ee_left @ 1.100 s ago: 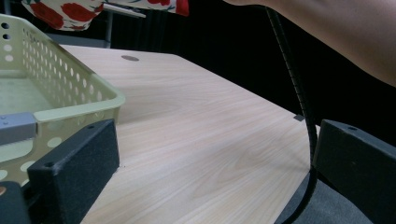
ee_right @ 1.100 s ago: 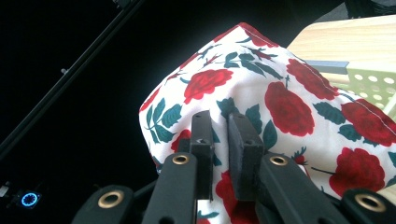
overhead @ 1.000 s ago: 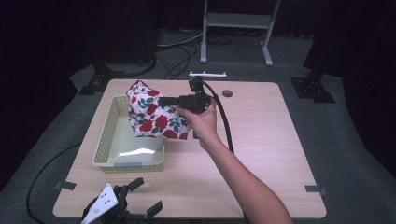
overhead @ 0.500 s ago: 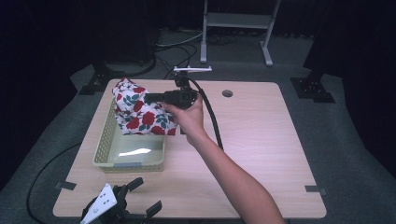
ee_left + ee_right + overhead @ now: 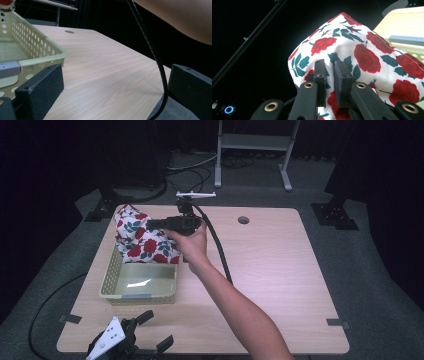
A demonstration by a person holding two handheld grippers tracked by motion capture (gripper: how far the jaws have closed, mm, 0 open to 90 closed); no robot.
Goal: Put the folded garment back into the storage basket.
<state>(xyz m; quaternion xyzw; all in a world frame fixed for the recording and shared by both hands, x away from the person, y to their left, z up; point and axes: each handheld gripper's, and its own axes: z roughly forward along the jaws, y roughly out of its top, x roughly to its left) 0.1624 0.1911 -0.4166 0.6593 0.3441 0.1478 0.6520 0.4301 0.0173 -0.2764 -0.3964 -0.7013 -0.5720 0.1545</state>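
Over the basket's far end: right tool pinching flowered cloth, probably mid-carry; next, lowering inside and releasing. Left tool spread, idle on desk.

The left gripper lies low on the table, its jaws wide apart with bare wood between them. The left jaw sits just beside the near corner of a pale green perforated basket. A black ribbed cable crosses at right under a forearm.
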